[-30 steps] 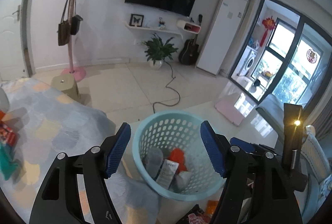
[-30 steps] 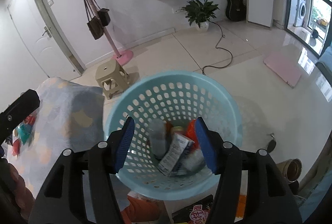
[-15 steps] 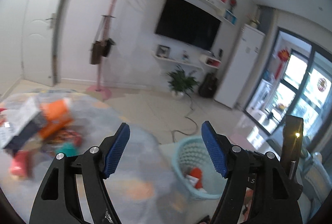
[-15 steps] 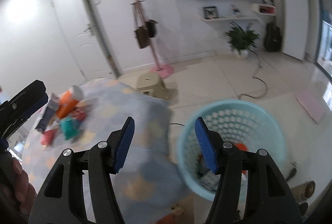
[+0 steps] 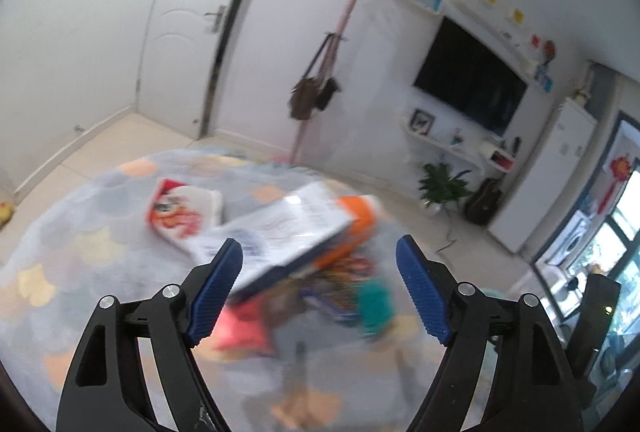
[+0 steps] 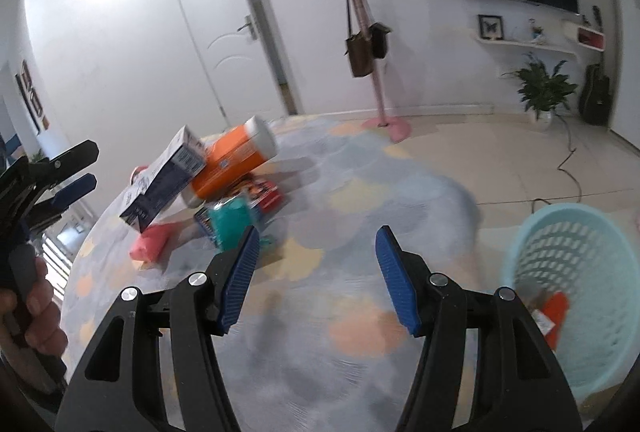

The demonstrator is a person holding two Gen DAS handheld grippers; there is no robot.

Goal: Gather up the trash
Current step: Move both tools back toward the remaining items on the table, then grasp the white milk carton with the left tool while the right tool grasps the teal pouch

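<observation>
partway through: some trash binned, a pile left.
basket (image 6: pixel 572 296) beside the surface (image 6: pixel 360 216) holds a few pieces; box (image 6: pixel 160 180), orange canister (image 6: pixel 232 160) and wrappers (image 6: pixel 236 220) remain. my left fingers (image 5: pixel 320 288) and right fingers (image 6: pixel 316 272) are spread, holding nothing.

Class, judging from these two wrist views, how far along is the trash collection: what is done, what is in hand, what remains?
Done: some trash already lies in the blue basket. In hand: nothing; the left tongs and right tongs are both open and empty. Left: the pile on the table, including the white box, orange canister and teal packet.
</observation>
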